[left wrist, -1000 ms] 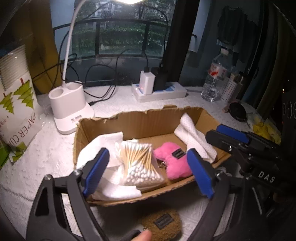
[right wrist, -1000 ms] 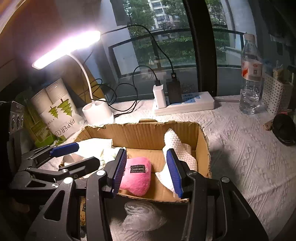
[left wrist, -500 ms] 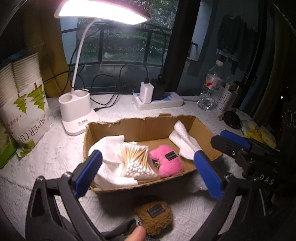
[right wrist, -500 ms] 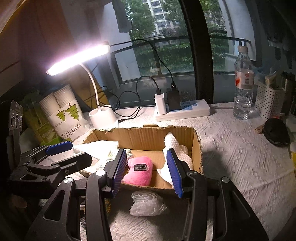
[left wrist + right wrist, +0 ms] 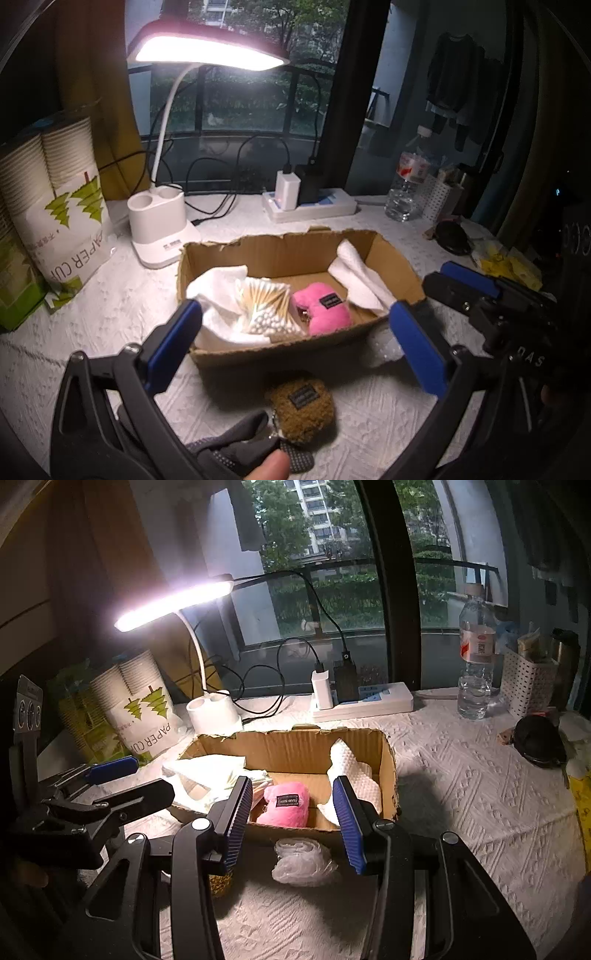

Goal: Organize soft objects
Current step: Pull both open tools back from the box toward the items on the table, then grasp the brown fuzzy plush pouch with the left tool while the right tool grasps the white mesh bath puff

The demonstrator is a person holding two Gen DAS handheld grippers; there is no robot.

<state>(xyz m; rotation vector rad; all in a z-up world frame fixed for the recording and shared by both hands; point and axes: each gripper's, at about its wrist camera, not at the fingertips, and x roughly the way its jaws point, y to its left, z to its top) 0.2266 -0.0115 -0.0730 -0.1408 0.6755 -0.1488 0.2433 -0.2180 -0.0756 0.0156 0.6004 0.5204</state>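
Pink plush [image 5: 325,308], brown plush [image 5: 303,410]

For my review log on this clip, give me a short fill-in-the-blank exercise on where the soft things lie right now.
1. The pink plush pouch lies ____ the cardboard box.
2. The brown plush pouch lies on the table in front of the box, between the fingers of the ____ gripper.
3. The crumpled clear plastic bag lies ____ the box.
4. Both grippers, the right gripper too, are ____.

Missing words: inside; left; outside; open
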